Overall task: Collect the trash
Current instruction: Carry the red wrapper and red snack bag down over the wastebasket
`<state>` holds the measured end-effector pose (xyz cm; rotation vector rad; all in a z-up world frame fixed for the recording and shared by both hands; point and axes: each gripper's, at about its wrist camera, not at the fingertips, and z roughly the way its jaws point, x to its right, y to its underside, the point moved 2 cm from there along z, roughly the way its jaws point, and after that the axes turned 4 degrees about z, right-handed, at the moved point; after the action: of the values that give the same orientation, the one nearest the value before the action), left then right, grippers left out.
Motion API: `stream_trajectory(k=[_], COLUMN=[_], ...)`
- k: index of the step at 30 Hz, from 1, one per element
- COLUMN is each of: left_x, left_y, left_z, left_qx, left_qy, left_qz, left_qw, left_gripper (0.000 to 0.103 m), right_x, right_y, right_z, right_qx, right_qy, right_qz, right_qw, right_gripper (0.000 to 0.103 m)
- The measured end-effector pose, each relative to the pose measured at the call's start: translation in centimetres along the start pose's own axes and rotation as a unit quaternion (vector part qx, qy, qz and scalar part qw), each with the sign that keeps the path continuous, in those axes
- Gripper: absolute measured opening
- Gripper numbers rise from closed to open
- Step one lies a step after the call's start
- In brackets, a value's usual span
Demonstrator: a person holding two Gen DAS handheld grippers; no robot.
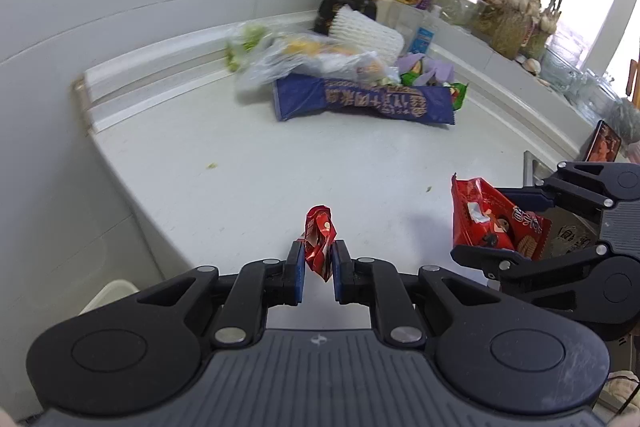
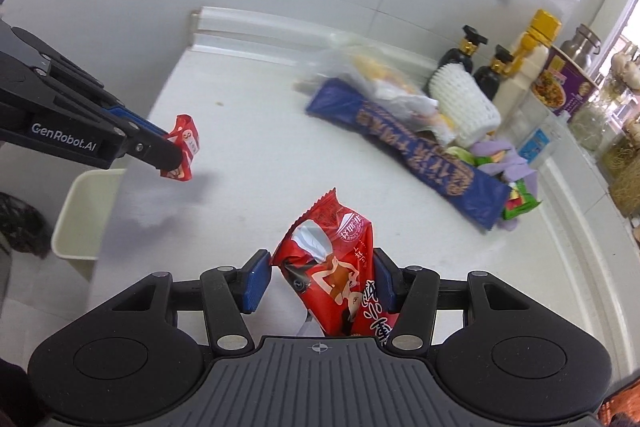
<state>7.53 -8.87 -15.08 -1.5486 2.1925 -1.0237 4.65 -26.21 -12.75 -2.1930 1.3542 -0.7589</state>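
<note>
Item one: between our left gripper (image 1: 319,267) fingers, nearly closed, a small crumpled red wrapper (image 1: 319,247) pinched at its lower half, the rest standing free above the tips. We judge the hold thin; the crushed foil could slide out if we swing.

Item two: between our right gripper (image 2: 320,281) fingers, about half open, a larger red snack bag (image 2: 340,279), pressed by both pads and puffed out beyond them. We judge that it could buckle or twist loose, since only its middle is clamped.

Item three: below and left of the left fingers, past the edge of the surface (image 2: 260,155), a cream bin (image 2: 82,215). A release short of it would drop the trash on the surface or floor.

Item four: well ahead of both fingers, the remaining trash: a long blue package (image 1: 364,101), clear plastic bags (image 1: 296,61), green wrappers (image 2: 520,205). Bottles (image 2: 460,55) stand just behind; a careless reach could topple them.
</note>
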Motion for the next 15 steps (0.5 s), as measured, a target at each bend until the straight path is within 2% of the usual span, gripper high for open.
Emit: stream_trajectory(k=[15], left_x=[-7.3], left_y=[5.4], left_z=[-3.4], left_qx=[-0.018], left_qy=[-0.033], left_qz=[-0.078], left_qw=[0.9962], left_gripper=[0.012], right_x=[-8.2], right_y=[-1.5], right_z=[-2.0], right_qx=[-0.008], right_qy=[-0.067], right_qz=[0.008], right_qw=[0.998], right_gripper=[0.052])
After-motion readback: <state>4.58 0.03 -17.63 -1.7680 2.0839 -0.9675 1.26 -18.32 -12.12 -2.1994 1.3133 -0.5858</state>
